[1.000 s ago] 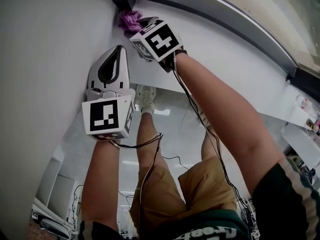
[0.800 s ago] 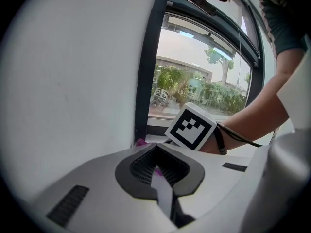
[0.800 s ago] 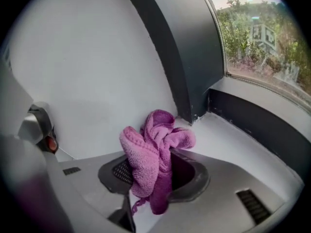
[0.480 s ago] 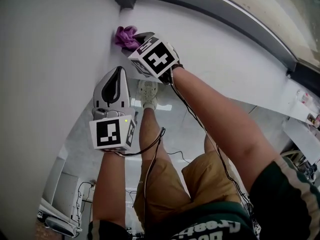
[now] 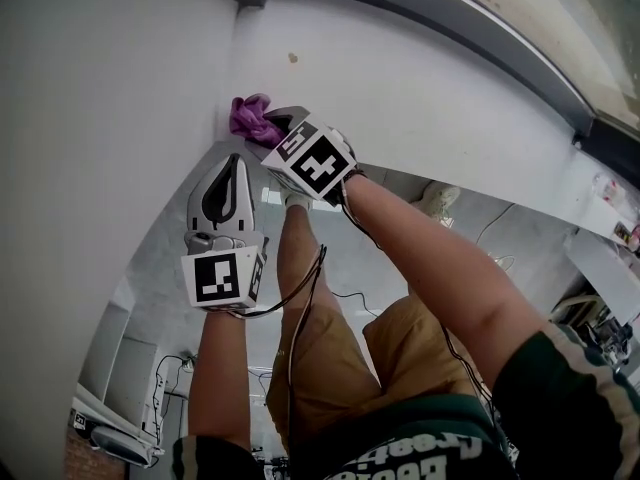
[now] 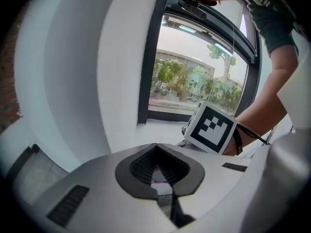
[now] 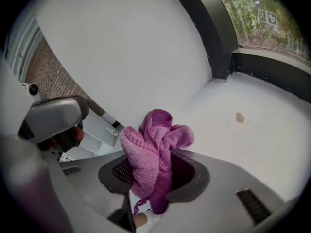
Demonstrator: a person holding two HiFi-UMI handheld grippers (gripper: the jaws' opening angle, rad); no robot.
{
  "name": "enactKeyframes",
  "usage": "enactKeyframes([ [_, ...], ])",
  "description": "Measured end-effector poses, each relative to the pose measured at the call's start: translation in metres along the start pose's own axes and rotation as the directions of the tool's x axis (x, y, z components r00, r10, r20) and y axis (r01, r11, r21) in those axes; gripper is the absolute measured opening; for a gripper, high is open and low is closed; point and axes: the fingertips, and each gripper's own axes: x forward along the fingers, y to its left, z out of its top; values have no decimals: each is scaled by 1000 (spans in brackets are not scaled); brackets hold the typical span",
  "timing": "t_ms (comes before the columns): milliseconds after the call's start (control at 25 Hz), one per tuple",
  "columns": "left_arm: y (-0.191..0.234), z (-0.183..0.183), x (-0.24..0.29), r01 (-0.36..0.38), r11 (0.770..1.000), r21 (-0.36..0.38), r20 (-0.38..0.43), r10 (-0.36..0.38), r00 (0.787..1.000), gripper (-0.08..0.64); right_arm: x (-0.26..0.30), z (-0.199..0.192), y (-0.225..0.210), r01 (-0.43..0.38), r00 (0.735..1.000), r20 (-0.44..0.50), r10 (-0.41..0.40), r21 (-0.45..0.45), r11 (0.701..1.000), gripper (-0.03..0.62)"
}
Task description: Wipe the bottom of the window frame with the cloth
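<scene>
The purple cloth (image 5: 252, 118) (image 7: 154, 152) is bunched into a wad and sits at the left end of the white sill (image 5: 430, 88) (image 7: 262, 101), near the sill's front edge and just beside the white side wall (image 5: 100, 128). Whether it presses on the sill or hangs a little off it cannot be told. The right gripper (image 5: 272, 128) (image 7: 155, 178) has its jaws clamped on the cloth's lower part, and most of the wad bulges out past the tips towards the wall. Farther along the sill, between the cloth and the dark window frame (image 5: 450, 18) (image 7: 272, 64) (image 6: 150, 57), lies a small brownish spot (image 5: 292, 58) (image 7: 239, 117), well apart from the cloth. The frame's bottom rail runs along the sill's back edge and meets its upright at the back-left corner.

The left gripper (image 5: 232, 168) (image 6: 158, 171) hangs just below and to the left of the right one, off the sill's front edge, close to the side wall. Its jaws are together with nothing between them. Its view looks past the right gripper's marker cube (image 6: 212, 127) to the window, with trees and buildings outside. Thin black cables (image 5: 300, 298) trail from both grippers down past the person's legs (image 5: 310, 368) to the pale floor (image 5: 170, 268) below.
</scene>
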Motion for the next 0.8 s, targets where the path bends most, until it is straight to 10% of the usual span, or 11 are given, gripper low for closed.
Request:
enactKeyframes([
  [800,-55,-8,18,87,989,115,-90,-77,993,-2,-43,-50,-12,31,999,31,-32,40,999,166],
])
